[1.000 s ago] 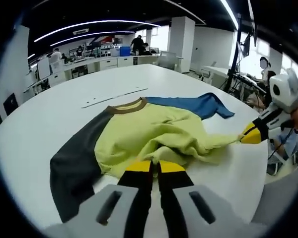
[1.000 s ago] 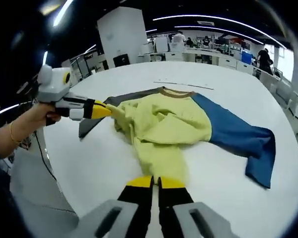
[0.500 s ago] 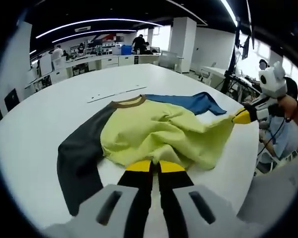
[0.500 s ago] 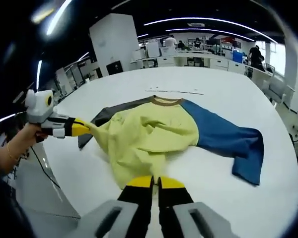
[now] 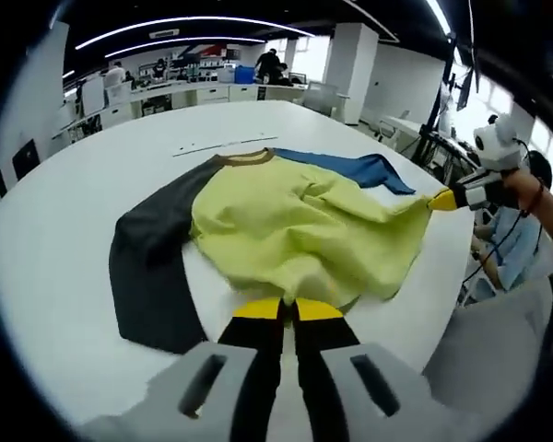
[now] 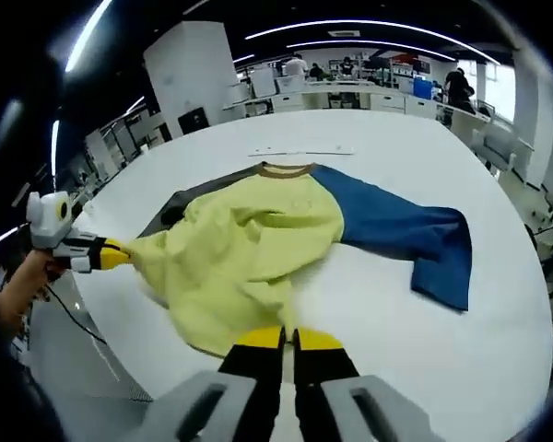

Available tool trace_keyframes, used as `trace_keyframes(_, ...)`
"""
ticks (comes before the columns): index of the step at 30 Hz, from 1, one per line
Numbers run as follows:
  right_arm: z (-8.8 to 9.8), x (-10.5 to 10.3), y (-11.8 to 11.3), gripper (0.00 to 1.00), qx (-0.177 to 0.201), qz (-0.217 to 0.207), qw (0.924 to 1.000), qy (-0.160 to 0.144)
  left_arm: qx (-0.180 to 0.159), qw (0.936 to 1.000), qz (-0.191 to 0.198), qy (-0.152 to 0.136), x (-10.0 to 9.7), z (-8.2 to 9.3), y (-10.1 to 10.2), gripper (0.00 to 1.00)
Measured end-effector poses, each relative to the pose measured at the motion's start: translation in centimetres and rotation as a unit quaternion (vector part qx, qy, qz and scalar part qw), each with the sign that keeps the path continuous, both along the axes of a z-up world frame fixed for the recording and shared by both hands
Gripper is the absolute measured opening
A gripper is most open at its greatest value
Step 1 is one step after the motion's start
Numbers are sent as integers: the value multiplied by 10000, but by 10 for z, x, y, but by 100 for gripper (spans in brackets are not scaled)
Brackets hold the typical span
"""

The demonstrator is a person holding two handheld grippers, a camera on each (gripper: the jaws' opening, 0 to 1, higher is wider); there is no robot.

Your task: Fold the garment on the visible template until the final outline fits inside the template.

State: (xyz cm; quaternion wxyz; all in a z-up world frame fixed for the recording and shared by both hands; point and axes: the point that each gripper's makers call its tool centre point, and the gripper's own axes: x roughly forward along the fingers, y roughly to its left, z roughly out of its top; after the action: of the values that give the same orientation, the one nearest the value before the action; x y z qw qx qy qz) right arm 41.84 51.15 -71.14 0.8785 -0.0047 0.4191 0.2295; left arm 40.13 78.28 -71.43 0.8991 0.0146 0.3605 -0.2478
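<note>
Your left gripper (image 5: 287, 308) and right gripper (image 6: 287, 338) both pinch the garment's (image 5: 295, 230) yellow hem, jaws closed on cloth. The garment lies spread on the white table (image 6: 424, 350), sleeves running crosswise, brown collar (image 5: 243, 158) pointing away from you.

White round table (image 5: 64, 230) spans mid-frame. Desks with a blue bin (image 5: 245, 74) and standing people (image 5: 270, 64) line the upper frame. White pillar (image 6: 189, 78) upper left.

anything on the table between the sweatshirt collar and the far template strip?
Nothing: in the right gripper view, bare white table separates the brown collar from the thin strip.
</note>
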Motion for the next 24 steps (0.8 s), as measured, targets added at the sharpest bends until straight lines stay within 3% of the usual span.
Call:
trace_keyframes(14,-25,-28,-27,0,-141,-405,9982,409,103,9979,364,521,-36,-24,27,1)
trace_keyframes(24,-43,-52,-29,0,90,-599,9945,850,218,9953,465,817,-54,-36,40,1)
